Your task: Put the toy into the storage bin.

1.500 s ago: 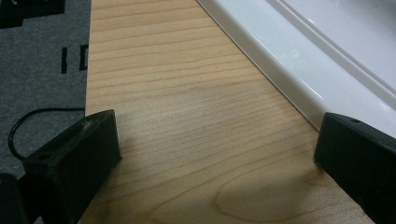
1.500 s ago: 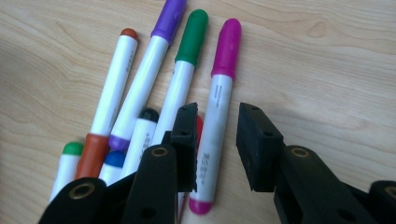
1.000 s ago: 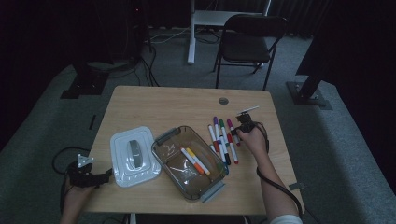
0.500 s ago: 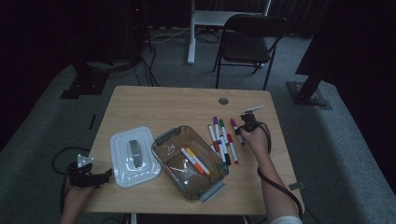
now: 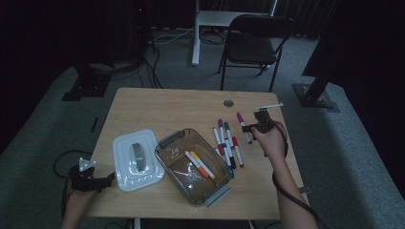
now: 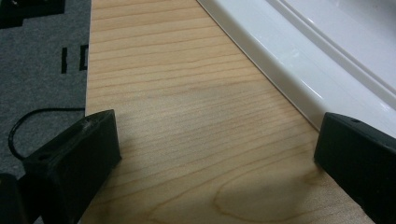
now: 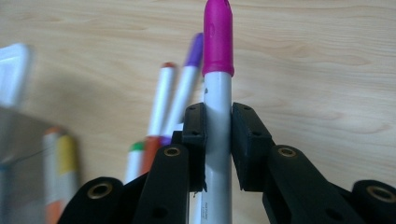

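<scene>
Our right gripper has its jaws clamped snug on the white barrel of the magenta-capped marker; the barrel's lower end runs out of frame. From the high view that marker sits at the table's right side, just right of the loose markers. Behind it in the right gripper view everything's blurry; we can barely make out the clear bin. Our left gripper is spread wide over bare table, and the white lid is cut off by the frame.
</scene>
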The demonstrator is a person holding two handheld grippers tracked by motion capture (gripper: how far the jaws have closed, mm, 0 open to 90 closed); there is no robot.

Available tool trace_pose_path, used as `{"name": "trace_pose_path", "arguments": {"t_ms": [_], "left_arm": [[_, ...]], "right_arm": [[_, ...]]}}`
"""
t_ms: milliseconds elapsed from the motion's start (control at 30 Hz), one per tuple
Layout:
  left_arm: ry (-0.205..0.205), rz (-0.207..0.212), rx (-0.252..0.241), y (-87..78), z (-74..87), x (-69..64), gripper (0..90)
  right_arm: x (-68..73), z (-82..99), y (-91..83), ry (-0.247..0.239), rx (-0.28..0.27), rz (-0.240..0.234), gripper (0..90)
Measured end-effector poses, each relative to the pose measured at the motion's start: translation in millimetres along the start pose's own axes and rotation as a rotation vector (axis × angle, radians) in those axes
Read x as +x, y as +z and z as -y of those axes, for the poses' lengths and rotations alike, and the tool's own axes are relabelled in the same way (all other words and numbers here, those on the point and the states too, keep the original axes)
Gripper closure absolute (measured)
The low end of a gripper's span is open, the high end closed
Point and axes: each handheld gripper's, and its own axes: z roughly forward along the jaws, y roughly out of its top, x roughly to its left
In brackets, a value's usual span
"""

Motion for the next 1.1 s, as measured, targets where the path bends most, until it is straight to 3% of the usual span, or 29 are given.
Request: {"name": "trace_pose_path", "arguments": {"t_ms": [167, 567, 600, 833, 1100], "left_arm": [[0.000, 0.000, 0.000, 0.0, 0.0, -0.1, 0.6], [0.000, -0.001, -0.001, 0.1, 0.0, 0.0, 0.7], [0.000, -0.001, -0.001, 0.1, 0.0, 0.0, 0.7], [0.000, 0.000, -0.001, 0.0, -0.1, 0.0, 0.6], [0.000, 0.000, 0.000, -0.1, -0.1, 0.0, 0.7]], "right_arm": [[25.5, -4.2, -18.3, -0.046, -0.036, -0.056, 76.3], [104.0, -6.0, -46.9, -0.223, -0.066, -0.184, 76.3], [104.0, -6.0, -46.9, -0.223, -0.066, -0.184, 76.3], [138.2, -3.9, -51.3, -0.294, -0.043, -0.243, 76.3], [171.6, 4.7, -39.8, -0.344, 0.012, -0.317, 76.3]]}}
